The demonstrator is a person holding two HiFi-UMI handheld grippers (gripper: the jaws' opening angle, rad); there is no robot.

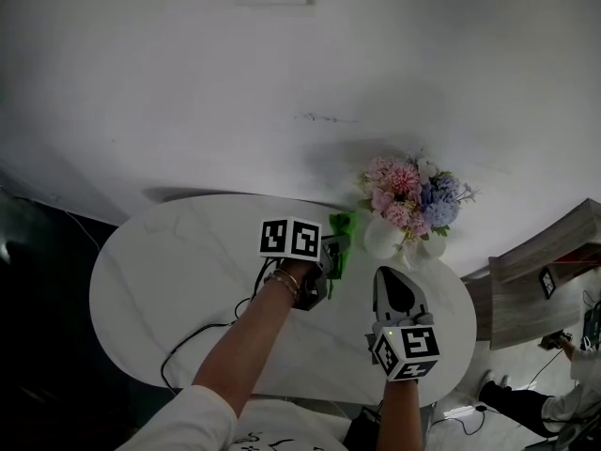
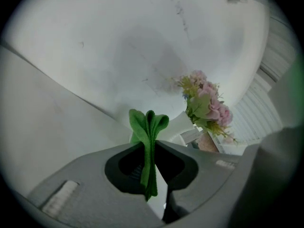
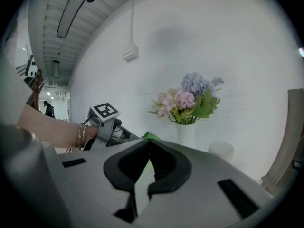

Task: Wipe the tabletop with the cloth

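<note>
A green cloth [image 2: 148, 136] is pinched upright between the jaws of my left gripper [image 2: 151, 148], with its folded top fanning out above them. In the head view the left gripper [image 1: 335, 249] holds the cloth [image 1: 342, 233] over the far middle of the white oval tabletop [image 1: 178, 261], close to the flower vase. My right gripper [image 1: 395, 278] hovers to the right and nearer to me, over the table's right part. Its jaws [image 3: 148, 145] meet at the tips with nothing between them. A tip of the cloth [image 3: 151, 136] shows just beyond them.
A white vase of pink and blue flowers [image 1: 409, 205] stands at the table's far right beside a small white cup [image 3: 221, 150]. A black cable [image 1: 202, 332] trails across the near side of the table. A white wall runs behind, and a wooden shelf [image 1: 540, 256] stands at the right.
</note>
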